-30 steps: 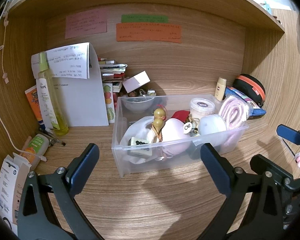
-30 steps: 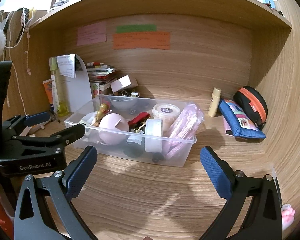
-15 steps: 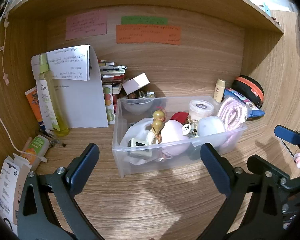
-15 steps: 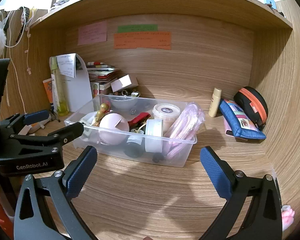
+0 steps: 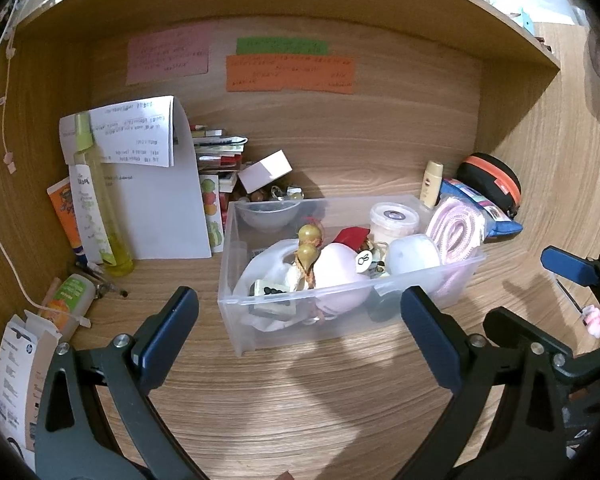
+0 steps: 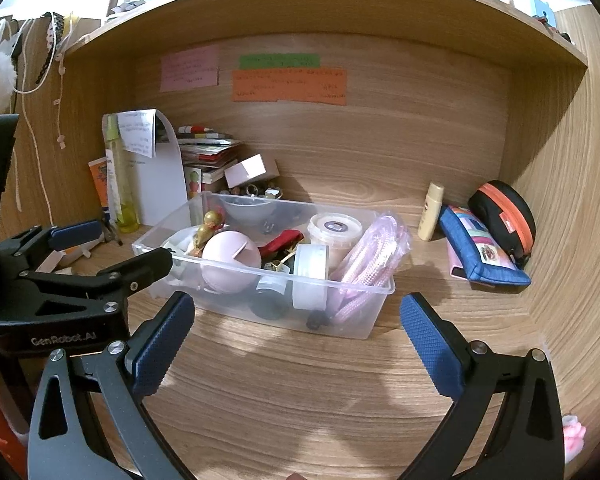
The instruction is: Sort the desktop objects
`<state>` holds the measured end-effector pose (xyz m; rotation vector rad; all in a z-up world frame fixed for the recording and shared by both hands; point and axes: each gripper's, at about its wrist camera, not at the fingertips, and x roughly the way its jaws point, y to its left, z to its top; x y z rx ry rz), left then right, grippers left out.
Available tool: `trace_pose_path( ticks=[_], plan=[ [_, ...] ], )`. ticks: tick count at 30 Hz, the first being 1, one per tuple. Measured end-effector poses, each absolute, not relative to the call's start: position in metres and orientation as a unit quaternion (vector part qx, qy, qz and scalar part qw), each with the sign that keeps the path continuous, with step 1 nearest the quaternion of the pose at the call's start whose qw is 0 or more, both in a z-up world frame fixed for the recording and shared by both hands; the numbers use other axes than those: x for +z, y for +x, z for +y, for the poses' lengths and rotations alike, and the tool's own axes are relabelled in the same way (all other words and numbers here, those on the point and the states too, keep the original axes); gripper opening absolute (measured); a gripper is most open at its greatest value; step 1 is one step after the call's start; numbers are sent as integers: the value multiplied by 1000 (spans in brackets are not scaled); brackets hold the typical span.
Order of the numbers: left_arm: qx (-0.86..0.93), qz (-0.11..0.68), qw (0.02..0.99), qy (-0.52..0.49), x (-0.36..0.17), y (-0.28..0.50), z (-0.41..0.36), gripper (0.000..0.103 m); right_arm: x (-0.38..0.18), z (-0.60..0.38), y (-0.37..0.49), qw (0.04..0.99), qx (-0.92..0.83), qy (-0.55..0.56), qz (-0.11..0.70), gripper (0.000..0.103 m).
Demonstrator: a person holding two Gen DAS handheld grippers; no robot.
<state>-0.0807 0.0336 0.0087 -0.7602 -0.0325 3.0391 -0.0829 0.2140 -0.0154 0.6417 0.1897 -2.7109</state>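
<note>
The clear bin [image 5: 340, 304] is sitting mid-desk [image 5: 300, 408], its long axis running left to right, slightly skewed, with one short end nearer the back wall. Pink cord [image 6: 370, 260] is leaning over its right end. Left gripper [image 5: 300, 340] and right gripper [image 6: 296, 344] are hovering before it, jaws spread wide, gripping nothing.

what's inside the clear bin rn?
In the clear bin: pink round case, tape roll, lidded tub, pink cord bundle, gourd charm, grey bowl. Whatever lies beneath them is covered.
</note>
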Motion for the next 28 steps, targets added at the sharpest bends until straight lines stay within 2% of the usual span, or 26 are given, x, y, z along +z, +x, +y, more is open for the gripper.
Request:
trace_pose_path(
  ticks=[28],
  plan=[
    [971, -22, 14, -237, 7, -80, 29, 102, -14, 216, -86, 175, -955, 231, 61, 103]
  ],
)
